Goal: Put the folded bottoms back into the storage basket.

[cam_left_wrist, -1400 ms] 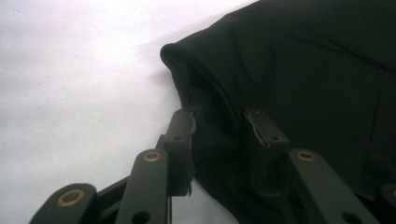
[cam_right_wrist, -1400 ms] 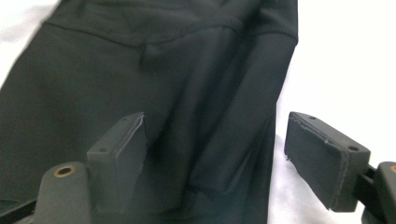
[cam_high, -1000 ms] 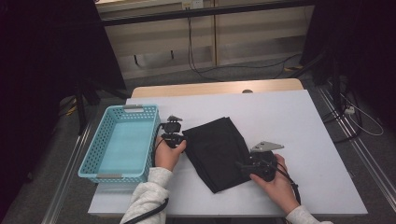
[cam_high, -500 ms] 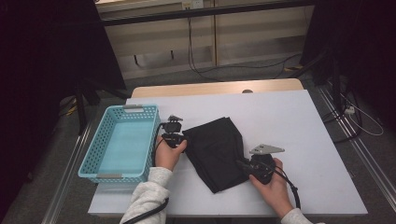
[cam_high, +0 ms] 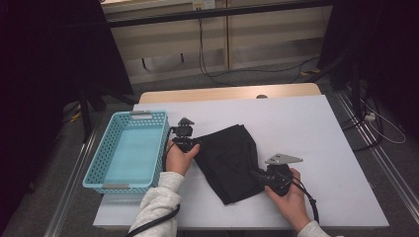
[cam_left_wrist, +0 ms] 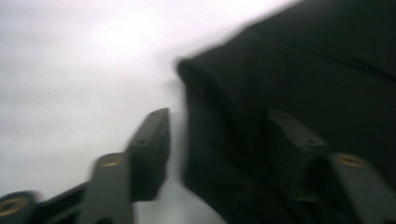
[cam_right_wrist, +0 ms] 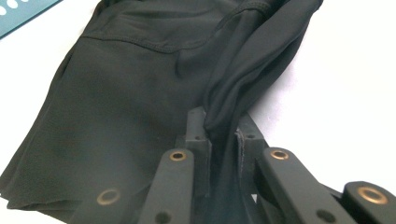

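Note:
A black garment (cam_high: pixel 230 155) lies folded in the middle of the white table (cam_high: pixel 316 133). My left gripper (cam_high: pixel 193 143) rests at its left edge. In the left gripper view that gripper (cam_left_wrist: pixel 217 116) is open and its jaws have just been opening; the cloth's edge (cam_left_wrist: pixel 299 70) lies between them, with one jaw over the bare table. My right gripper (cam_high: pixel 258 175) sits at the garment's near right edge. Its jaws have just been closing, and in the right gripper view that gripper (cam_right_wrist: pixel 219 121) is shut on a raised fold of the garment (cam_right_wrist: pixel 135 93).
A light blue basket (cam_high: pixel 99 163) stands at the table's left side, close to my left hand; its corner (cam_right_wrist: pixel 18 14) appears in the right gripper view. Bare table lies to the right of the garment and behind it. Cables trail from both grippers.
The right gripper has tipped slightly down onto the garment's near right edge. The left hand and the garment have barely shifted.

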Demonstrator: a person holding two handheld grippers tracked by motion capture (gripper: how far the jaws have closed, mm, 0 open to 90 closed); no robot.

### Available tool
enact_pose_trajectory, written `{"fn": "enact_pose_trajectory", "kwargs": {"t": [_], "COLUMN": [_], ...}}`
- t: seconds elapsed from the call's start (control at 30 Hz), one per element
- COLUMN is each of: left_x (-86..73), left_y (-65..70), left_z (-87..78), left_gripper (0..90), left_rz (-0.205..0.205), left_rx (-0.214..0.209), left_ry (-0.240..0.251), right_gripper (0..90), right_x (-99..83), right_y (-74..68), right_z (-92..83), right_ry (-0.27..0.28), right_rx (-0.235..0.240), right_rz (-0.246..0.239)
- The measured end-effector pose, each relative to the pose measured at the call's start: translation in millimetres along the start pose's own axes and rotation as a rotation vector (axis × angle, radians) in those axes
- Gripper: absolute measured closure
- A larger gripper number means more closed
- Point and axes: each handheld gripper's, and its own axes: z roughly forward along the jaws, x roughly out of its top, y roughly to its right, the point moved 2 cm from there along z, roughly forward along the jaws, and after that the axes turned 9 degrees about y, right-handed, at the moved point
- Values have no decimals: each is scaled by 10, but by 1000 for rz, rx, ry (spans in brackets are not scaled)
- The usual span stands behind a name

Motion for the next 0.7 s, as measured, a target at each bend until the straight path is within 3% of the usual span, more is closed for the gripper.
{"fn": "enact_pose_trajectory", "kwargs": {"t": [0.1,0.23,0.37,0.7], "left_x": [28,43,113,402], "left_y": [1,-1,-9,71], "left_z": [4,6,-13,-178], "left_gripper": [620,789,823,829], "left_rz": [-1,-26,-27,-7], "left_rx": [20,-17,-7,13], "left_ry": [-32,-60,-81,-215], "right_gripper": [795,800,804,808], "right_x": [-1,-2,0,49], "right_y": [-7,-29,-27,-65], "right_z": [-2,-1,-5,-48], "right_ry": [-3,-2,5,41], "right_rx": [-2,-5,1,-1], "right_rz": [-2,-17,-8,-33]}}
